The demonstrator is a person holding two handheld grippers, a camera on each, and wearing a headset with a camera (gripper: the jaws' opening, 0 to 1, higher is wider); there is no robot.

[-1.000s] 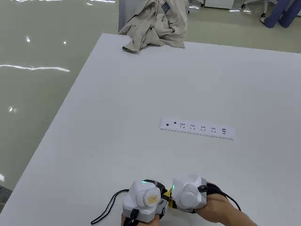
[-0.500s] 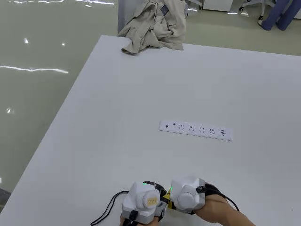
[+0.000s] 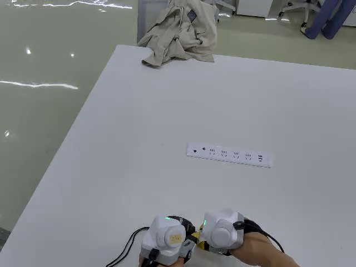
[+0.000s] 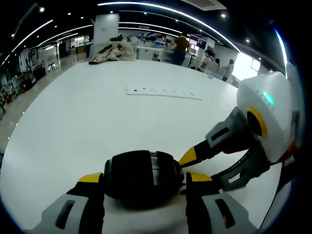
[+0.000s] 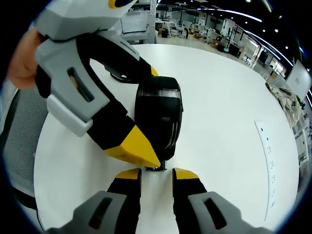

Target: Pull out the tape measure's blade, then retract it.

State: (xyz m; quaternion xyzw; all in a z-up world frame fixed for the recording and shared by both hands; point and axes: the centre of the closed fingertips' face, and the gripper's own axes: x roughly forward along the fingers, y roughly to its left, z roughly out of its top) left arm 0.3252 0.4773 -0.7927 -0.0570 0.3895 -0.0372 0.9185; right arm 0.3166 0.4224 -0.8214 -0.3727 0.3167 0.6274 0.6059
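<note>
While left gripper (image 4: pixel 145 177) clamps tape measure (image 5: pixel 159 114), right gripper (image 5: pixel 157 174) gapes narrowly.

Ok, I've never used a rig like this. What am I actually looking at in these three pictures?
No robot arm here: a person holds a two-jaw gripper in each hand. The head view comes from a headset camera looking down at a white table. The two round pictures come from cameras riding on the grippers, looking along their yellow-tipped jaws. On the table lie a power strip and, at the far corner, a crumpled jacket. The left gripper clamps the black tape measure. The right gripper has its jaws a little apart at the blade's metal hook, which is not pulled out yet.
</note>
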